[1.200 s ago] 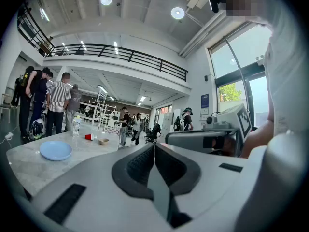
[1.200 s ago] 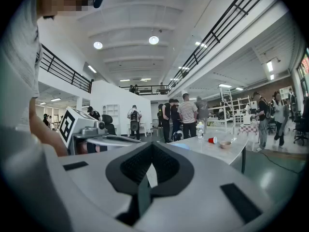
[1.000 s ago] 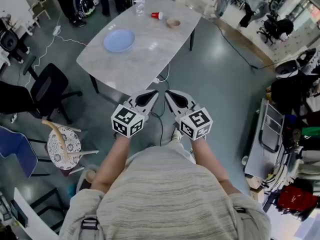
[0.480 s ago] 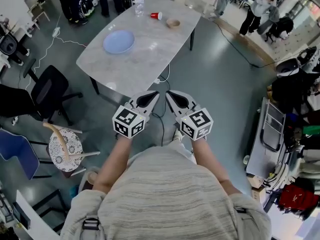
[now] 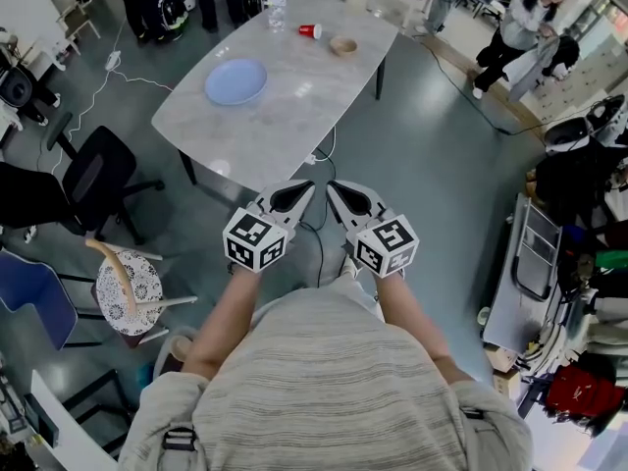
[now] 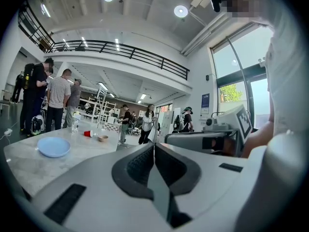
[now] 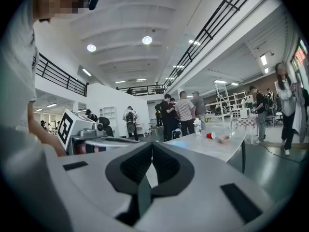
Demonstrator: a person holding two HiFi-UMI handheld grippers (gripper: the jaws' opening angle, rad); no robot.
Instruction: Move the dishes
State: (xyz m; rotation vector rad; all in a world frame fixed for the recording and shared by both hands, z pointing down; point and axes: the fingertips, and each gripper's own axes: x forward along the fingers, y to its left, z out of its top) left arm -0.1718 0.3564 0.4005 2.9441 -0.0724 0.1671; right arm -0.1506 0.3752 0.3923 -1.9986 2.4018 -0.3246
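Close before person's chest, short of tabletop's near corner: left gripper and right gripper side by side, jaws of both clenched together, nothing between them. Pale marble tabletop beyond. Round light-blue plate by its left edge. Red plastic cup on its side and small tan bowl near far end, slightly apart. Clear bottle at far left corner.
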